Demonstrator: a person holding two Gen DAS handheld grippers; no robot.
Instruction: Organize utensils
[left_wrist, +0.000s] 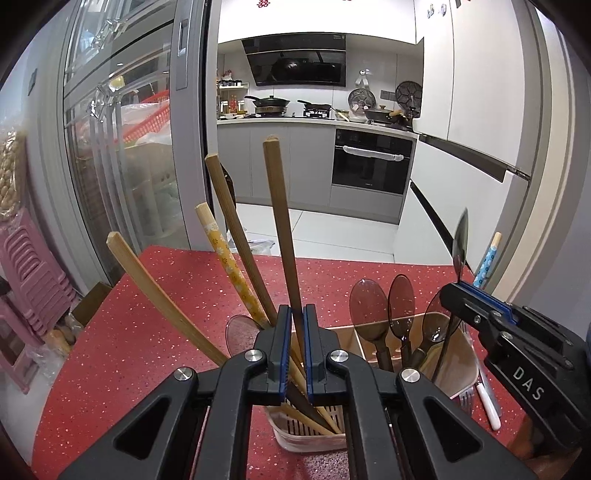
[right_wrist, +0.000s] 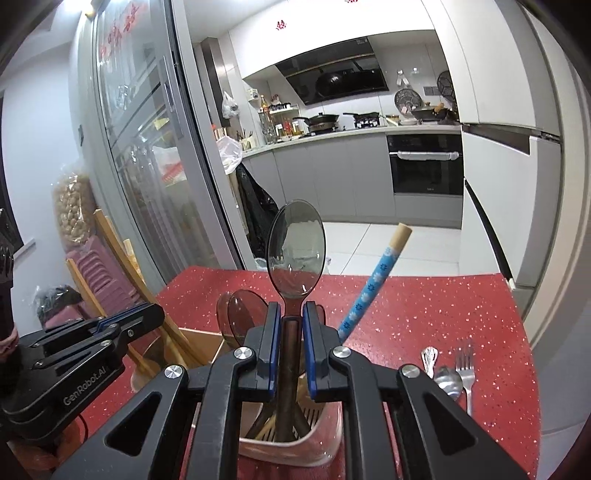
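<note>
A beige utensil caddy (left_wrist: 466, 363) stands on the red speckled table (left_wrist: 140, 332). My left gripper (left_wrist: 295, 314) is shut on a dark brown chopstick (left_wrist: 279, 206) that stands in the caddy's left compartment among several bamboo and patterned chopsticks. Brown see-through spoons (left_wrist: 367, 299) fill the right compartment. My right gripper (right_wrist: 291, 314) is shut on the handle of a clear spoon (right_wrist: 295, 251), whose lower end reaches down into the caddy (right_wrist: 321, 448). A blue flowered chopstick (right_wrist: 373, 284) leans out beside it. Each gripper shows in the other's view: right gripper (left_wrist: 452, 291), left gripper (right_wrist: 155, 314).
A metal fork (right_wrist: 466, 373) and a metal spoon (right_wrist: 448, 382) lie on the table right of the caddy, with a white-handled utensil (left_wrist: 487, 406) close to it. A glass sliding door and pink stools (left_wrist: 26, 266) are at the left, and the kitchen lies beyond the table's far edge.
</note>
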